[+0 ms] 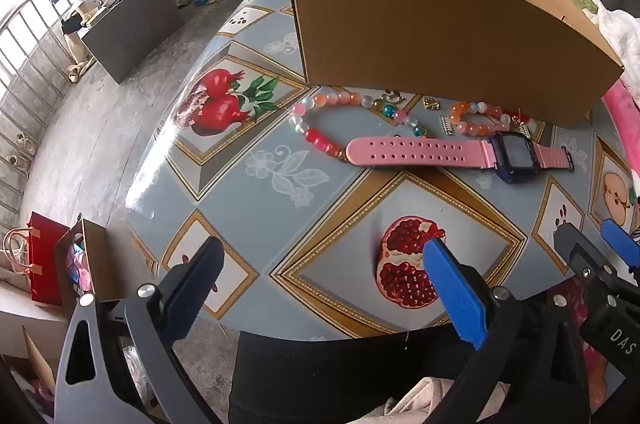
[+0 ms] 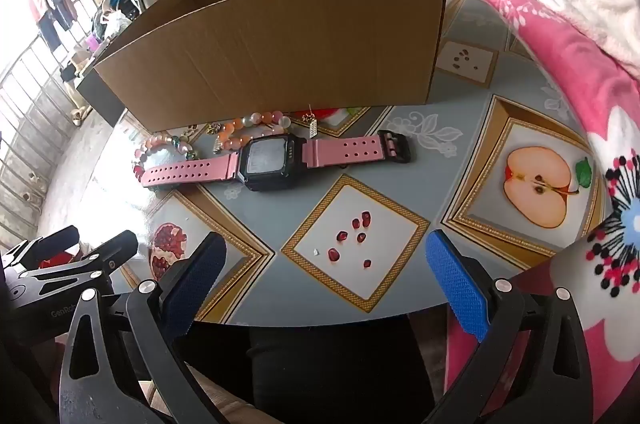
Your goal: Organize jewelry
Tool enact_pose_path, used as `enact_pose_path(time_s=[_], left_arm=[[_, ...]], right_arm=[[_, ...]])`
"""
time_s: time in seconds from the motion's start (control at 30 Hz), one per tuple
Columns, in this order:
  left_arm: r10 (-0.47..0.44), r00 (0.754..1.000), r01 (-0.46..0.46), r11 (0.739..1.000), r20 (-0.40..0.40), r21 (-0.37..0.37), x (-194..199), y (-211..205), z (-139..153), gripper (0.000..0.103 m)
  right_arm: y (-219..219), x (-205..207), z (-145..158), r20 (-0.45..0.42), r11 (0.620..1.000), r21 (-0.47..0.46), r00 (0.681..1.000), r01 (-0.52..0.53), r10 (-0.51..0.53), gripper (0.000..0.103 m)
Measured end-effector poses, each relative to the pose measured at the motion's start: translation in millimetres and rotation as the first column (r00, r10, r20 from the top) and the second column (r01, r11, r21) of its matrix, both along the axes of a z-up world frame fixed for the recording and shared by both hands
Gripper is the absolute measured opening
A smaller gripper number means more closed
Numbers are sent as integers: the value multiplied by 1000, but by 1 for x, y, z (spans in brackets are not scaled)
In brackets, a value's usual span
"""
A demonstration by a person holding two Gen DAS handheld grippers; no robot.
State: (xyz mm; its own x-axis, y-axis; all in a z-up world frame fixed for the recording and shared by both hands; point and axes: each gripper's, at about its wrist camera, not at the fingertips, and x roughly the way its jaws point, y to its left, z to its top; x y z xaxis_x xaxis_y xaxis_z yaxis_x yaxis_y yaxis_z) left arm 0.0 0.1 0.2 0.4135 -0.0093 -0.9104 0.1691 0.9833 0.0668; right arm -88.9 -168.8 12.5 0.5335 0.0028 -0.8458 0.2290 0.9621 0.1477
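Both tongs wide open on my end, nothing between the pads. Left gripper hangs over the near edge of the table, angled steeply down, above the split-pomegranate print. Right gripper sits just beside it, also pitched down, over the tile with the loose pomegranate seeds.

Watch lies flat on the table, face up, just in front of the cardboard box. Its long axis runs side to side, roughly parallel to the box's front wall. From the right wrist view the holed pink strap points left and the buckle end points right; the dark case sits nearer the buckle end. The holed strap's tip overlaps the larger bead bracelet.

That bracelet, pink, orange and white beads, lies as an open loop between the watch and the box, at the left end. A smaller orange bead bracelet sits just behind the watch case, close to the box wall. Small metal charms lie between the two bracelets; too small to tell what they are.

Box is open-topped; I can't see its floor. Pink floral cloth on the right edge of the table.
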Motion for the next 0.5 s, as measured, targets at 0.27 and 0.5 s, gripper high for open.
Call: enact_pose_path(time_s=[0.27, 0.5], left_arm=[[-7, 1000, 7, 1000, 2, -4, 0, 0, 1, 98], [-4, 1000, 4, 1000, 7, -3, 0, 1, 1, 98]], right_arm=[[1, 0, 0, 4, 1000, 4, 1000, 3, -3, 96], [-1, 1, 4, 7, 1000, 6, 1000, 6, -6, 96]])
